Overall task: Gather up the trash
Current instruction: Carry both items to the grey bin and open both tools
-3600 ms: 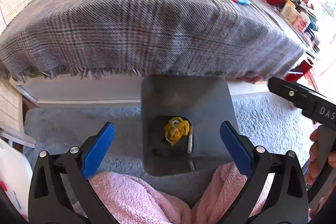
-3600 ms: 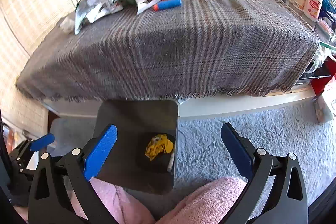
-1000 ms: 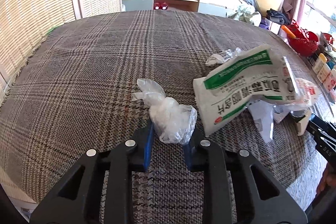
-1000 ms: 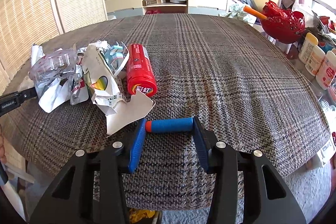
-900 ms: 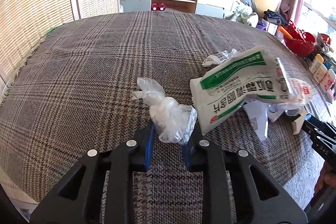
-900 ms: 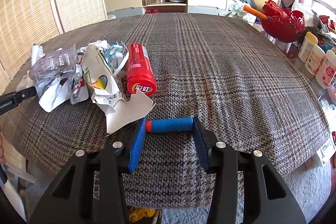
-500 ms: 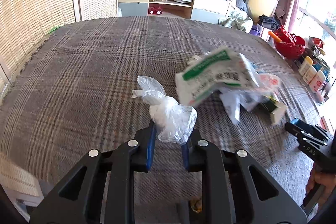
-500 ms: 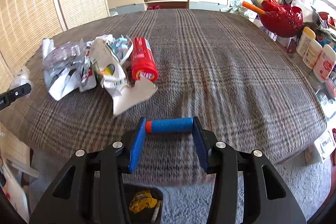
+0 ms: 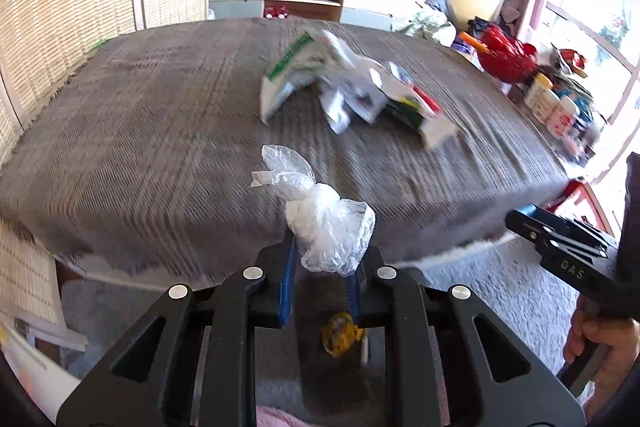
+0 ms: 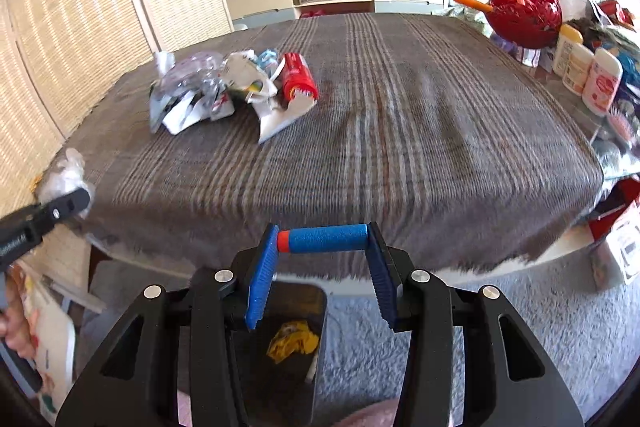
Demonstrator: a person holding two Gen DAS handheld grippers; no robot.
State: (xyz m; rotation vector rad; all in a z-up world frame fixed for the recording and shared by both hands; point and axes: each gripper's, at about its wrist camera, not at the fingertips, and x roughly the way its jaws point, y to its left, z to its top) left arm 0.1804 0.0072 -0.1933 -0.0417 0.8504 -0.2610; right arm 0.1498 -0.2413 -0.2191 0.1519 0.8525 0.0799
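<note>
My left gripper (image 9: 322, 267) is shut on a crumpled clear plastic bag (image 9: 320, 219), held in the air over the table's near edge. My right gripper (image 10: 324, 239) is shut on a blue foam dart with an orange tip (image 10: 322, 238), clamped end to end between its blue pads. Below both stands a dark trash bin (image 10: 296, 301) on the floor, with yellow crumpled trash (image 10: 294, 345) inside; the same yellow trash (image 9: 340, 333) shows between the left fingers. A pile of wrappers and torn packets (image 9: 344, 87) lies on the plaid cloth, also the pile (image 10: 224, 93) with a red can (image 10: 299, 79).
The plaid-covered table (image 10: 400, 131) fills the middle of both views. A red bowl (image 10: 524, 13) and several bottles (image 10: 588, 75) crowd its right side. Grey carpet (image 10: 520, 327) lies below. The other gripper (image 9: 560, 243) and a hand show at the right edge of the left wrist view.
Both grippers have pulled back from the table with their loads, past its near edge. The bin on the floor has come into view beneath them. The trash pile looks farther away.
</note>
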